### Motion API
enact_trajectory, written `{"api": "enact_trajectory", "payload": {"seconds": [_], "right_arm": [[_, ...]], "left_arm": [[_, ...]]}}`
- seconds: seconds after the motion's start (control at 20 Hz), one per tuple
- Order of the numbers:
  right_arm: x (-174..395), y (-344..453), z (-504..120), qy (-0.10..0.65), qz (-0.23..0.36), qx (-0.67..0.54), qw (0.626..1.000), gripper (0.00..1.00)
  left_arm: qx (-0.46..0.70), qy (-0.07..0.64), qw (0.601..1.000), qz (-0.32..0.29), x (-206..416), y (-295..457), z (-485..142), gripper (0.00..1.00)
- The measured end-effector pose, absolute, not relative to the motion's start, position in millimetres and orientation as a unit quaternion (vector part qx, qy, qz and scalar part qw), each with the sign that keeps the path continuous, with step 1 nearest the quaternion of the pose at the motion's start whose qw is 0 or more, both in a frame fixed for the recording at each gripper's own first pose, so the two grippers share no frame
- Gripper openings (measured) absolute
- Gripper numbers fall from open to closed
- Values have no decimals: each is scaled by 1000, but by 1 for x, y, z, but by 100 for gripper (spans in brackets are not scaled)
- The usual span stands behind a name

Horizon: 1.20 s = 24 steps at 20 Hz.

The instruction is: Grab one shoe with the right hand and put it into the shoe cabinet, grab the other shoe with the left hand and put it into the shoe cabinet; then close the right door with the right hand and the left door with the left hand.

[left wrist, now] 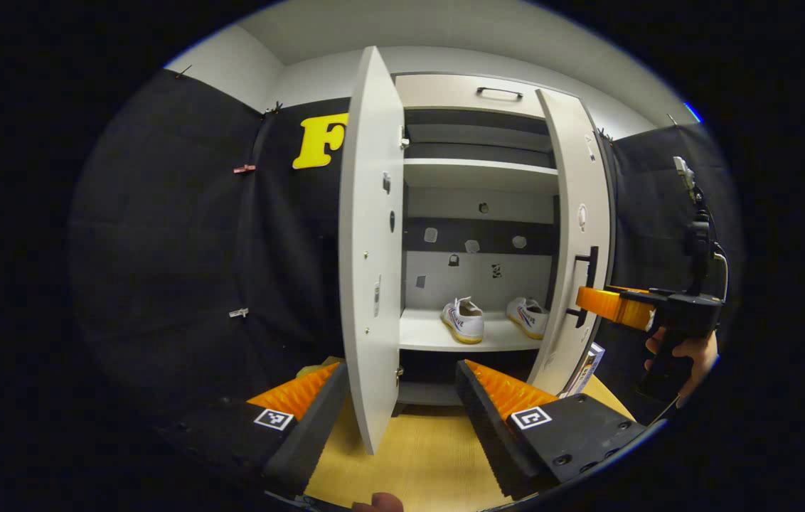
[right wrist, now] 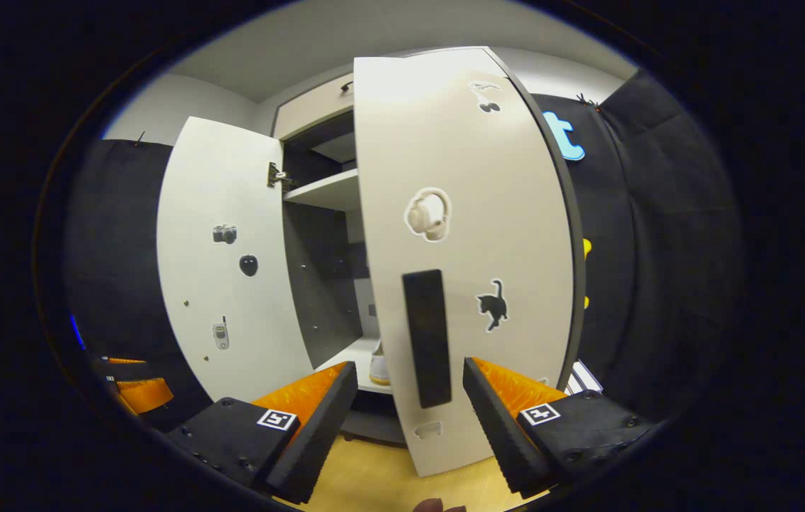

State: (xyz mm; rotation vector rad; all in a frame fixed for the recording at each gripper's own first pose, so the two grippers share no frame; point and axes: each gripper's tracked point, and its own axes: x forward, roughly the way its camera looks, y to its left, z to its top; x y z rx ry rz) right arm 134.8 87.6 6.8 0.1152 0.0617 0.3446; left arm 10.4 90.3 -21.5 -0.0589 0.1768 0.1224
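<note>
Two white shoes [left wrist: 463, 320] [left wrist: 527, 316] sit side by side on a lower shelf of the open shoe cabinet [left wrist: 481, 174]. My left gripper [left wrist: 402, 405] is open, with the left door [left wrist: 370, 284] standing edge-on between its fingers, untouched. In the left gripper view the right gripper [left wrist: 587, 302], held by a hand [left wrist: 690, 355], is up against the right door's black handle [left wrist: 587, 281]. In the right gripper view my right gripper [right wrist: 409, 398] is open and close to the right door [right wrist: 466, 178]. The handle [right wrist: 431, 338] stands between its fingers. A shoe's heel [right wrist: 379, 368] peeks past the door edge.
Both doors stand wide open; the left door [right wrist: 225, 263] carries small stickers. A light wooden surface [left wrist: 417, 455] lies under the cabinet. A flat box [left wrist: 587, 370] leans by the cabinet's right foot. A drawer with a dark handle [left wrist: 498, 92] tops the cabinet.
</note>
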Motion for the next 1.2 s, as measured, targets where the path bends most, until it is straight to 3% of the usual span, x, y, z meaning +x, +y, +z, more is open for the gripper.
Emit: {"api": "enact_trajectory", "payload": {"seconds": [0.25, 0.55, 0.9, 1.2], "right_arm": [[97, 107, 26, 16, 194, 67, 979, 98], [49, 99, 34, 8, 173, 60, 983, 98], [24, 69, 39, -1, 126, 53, 991, 98], [25, 35, 38, 3, 86, 59, 995, 98]], "left_arm": [[-28, 81, 991, 105, -1, 161, -17, 95], [-28, 57, 987, 147, 31, 241, -7, 95], [-12, 77, 988, 132, 126, 268, -20, 95], [-8, 55, 993, 106, 137, 251, -14, 93]]}}
